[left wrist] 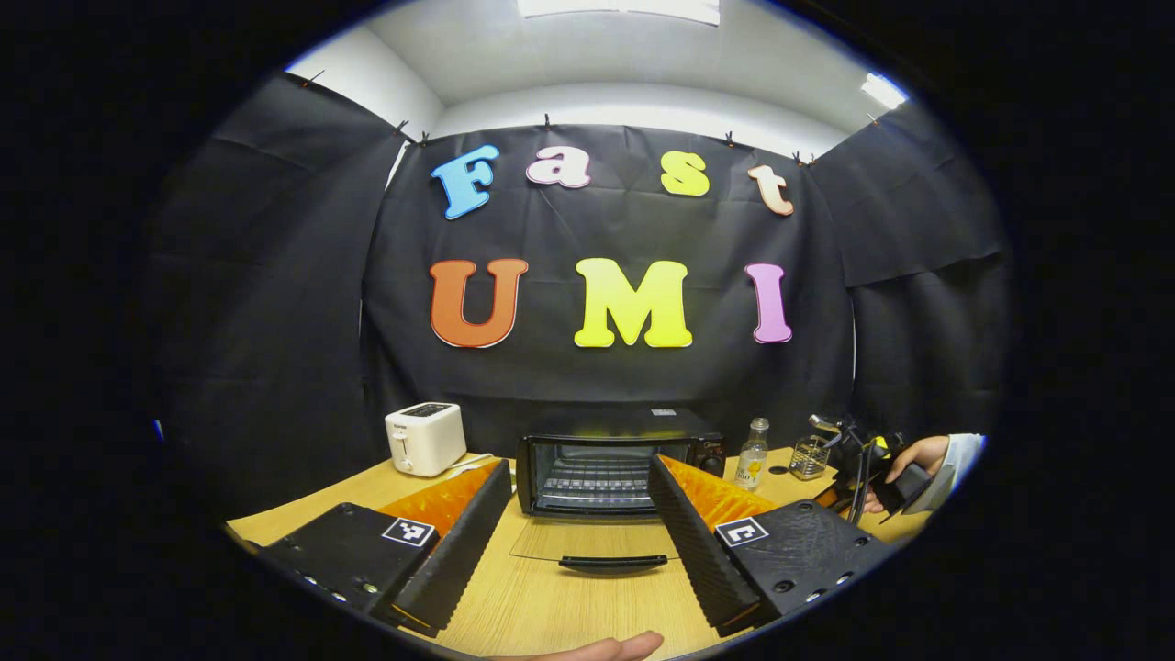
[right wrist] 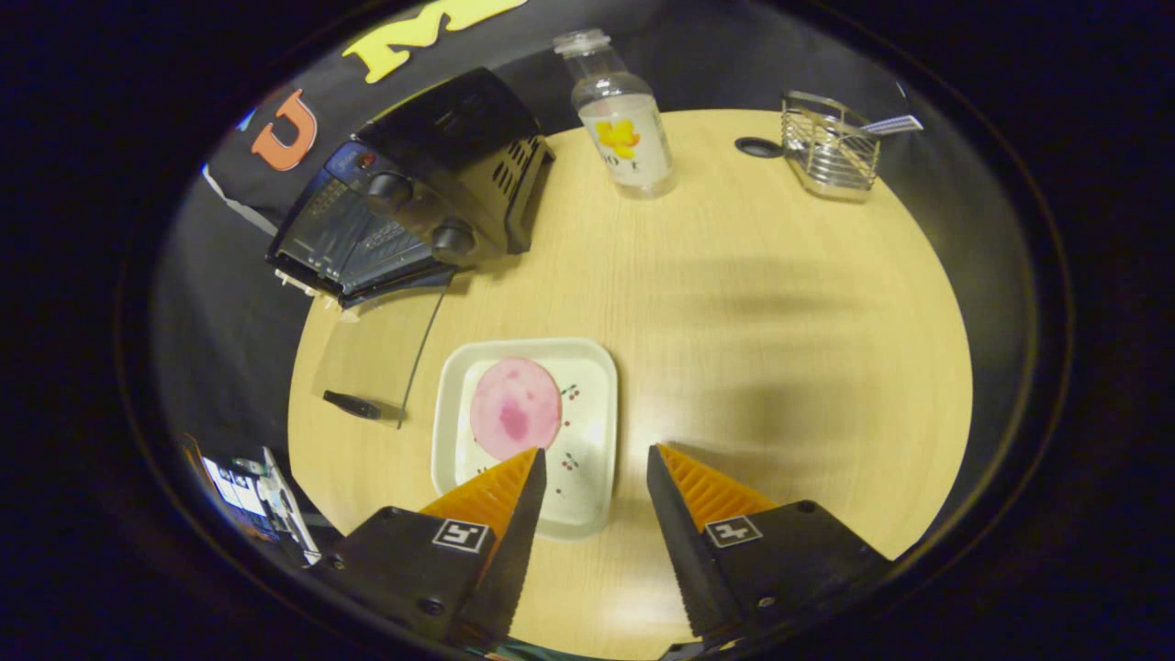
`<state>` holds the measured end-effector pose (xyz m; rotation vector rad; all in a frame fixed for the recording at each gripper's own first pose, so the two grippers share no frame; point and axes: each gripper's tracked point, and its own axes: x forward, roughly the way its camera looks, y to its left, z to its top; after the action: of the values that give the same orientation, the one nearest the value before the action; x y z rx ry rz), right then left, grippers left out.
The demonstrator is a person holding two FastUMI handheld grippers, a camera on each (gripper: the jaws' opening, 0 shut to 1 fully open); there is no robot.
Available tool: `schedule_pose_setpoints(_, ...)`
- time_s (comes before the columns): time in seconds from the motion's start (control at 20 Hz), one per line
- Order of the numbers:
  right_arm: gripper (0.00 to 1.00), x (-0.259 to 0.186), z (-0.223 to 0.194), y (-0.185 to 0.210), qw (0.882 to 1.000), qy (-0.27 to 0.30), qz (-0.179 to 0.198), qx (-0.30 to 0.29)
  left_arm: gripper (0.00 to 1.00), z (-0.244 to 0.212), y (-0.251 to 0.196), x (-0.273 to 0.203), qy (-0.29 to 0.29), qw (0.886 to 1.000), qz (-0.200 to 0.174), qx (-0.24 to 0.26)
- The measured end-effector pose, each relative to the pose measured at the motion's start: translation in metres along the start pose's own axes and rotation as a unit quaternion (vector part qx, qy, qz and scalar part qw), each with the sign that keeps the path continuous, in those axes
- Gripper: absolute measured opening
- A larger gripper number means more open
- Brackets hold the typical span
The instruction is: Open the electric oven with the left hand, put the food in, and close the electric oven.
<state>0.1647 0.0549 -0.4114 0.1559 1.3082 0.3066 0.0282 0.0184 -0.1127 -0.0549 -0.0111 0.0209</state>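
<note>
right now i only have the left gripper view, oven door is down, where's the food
Observer: In the right gripper view a pink round slice lies on a white square plate on the table, right of the oven.
Operator: is the right gripper holding it
Observer: No. The right gripper is open above the plate's near edge, with nothing between its fingers.
Operator: anything else near the plate
Observer: The plate lies apart from the rest. A clear bottle and a wire rack stand at the table's far side.
</note>
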Motion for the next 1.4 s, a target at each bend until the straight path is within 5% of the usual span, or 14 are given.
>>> schedule_pose_setpoints(0.15, 0.42, 0.011, 0.003, -0.004, 1.0, 0.014, -0.005, 0.001, 0.95, -0.005, 0.01, -0.003, 0.007, 1.0, 0.019, -0.007)
schedule_pose_setpoints(0.2, 0.13, 0.016, 0.002, -0.002, 0.999, 0.027, 0.007, 0.02, 0.95, -0.005, 0.017, -0.004, 0.006, 0.999, 0.032, -0.011)
schedule_pose_setpoints(0.25, 0.14, 0.02, -0.008, 0.0, 0.998, 0.051, 0.025, 0.036, 0.95, -0.004, 0.022, -0.004, 0.003, 0.999, 0.044, -0.014)
schedule_pose_setpoints(0.3, 0.03, 0.019, -0.002, 0.0, 0.998, 0.035, 0.037, 0.042, 0.95, -0.004, 0.025, -0.005, 0.003, 0.999, 0.05, -0.016)
schedule_pose_setpoints(0.65, 0.02, 0.014, -0.005, -0.008, 0.982, 0.05, 0.125, 0.135, 0.95, 0.006, 0.014, -0.018, -0.006, 0.999, 0.039, -0.018)
schedule_pose_setpoints(1.4, 0.04, -0.056, -0.03, -0.046, 0.979, -0.04, 0.087, 0.178, 0.95, 0.017, 0.01, -0.069, -0.007, 1.0, 0.018, 0.011)
